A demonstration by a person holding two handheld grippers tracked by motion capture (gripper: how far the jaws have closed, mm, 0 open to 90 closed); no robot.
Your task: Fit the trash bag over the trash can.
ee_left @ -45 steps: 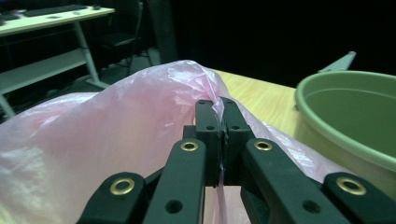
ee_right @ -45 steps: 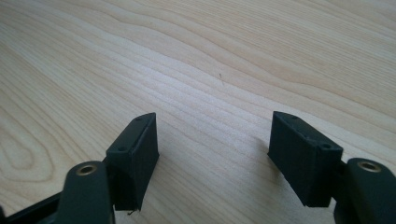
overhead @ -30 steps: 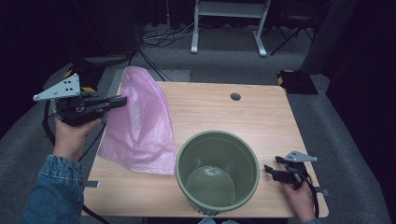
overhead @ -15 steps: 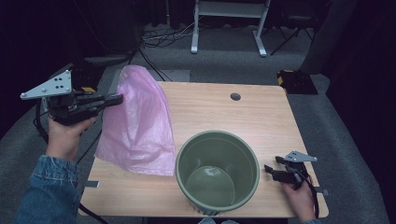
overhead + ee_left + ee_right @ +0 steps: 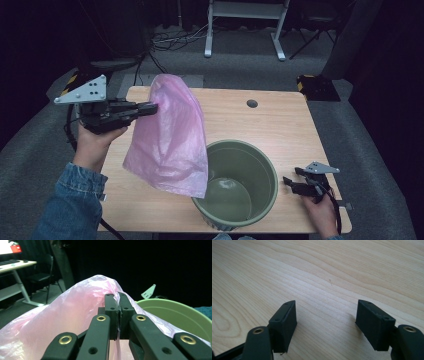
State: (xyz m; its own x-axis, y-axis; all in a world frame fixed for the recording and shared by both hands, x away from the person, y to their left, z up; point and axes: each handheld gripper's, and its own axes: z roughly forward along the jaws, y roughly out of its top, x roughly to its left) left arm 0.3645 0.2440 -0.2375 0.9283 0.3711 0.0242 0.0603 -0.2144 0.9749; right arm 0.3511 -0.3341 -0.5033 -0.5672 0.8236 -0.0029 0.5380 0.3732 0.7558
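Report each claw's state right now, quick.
Left claw: closed on the pink bag, lifted beside the green bucket.
Right claw: open, holding nothing, low over the table.

the high view looks forward and down over the table (image 5: 240,117). the left gripper view faces level, close on the pink bag (image 5: 75,305), sharing the green bucket (image 5: 235,185). the right gripper view looks close down at the tabletop.

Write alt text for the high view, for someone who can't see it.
The left gripper, jaws shut, lifts a pink plastic bag beside a green bucket on a wooden table. The right gripper rests open near the bucket.
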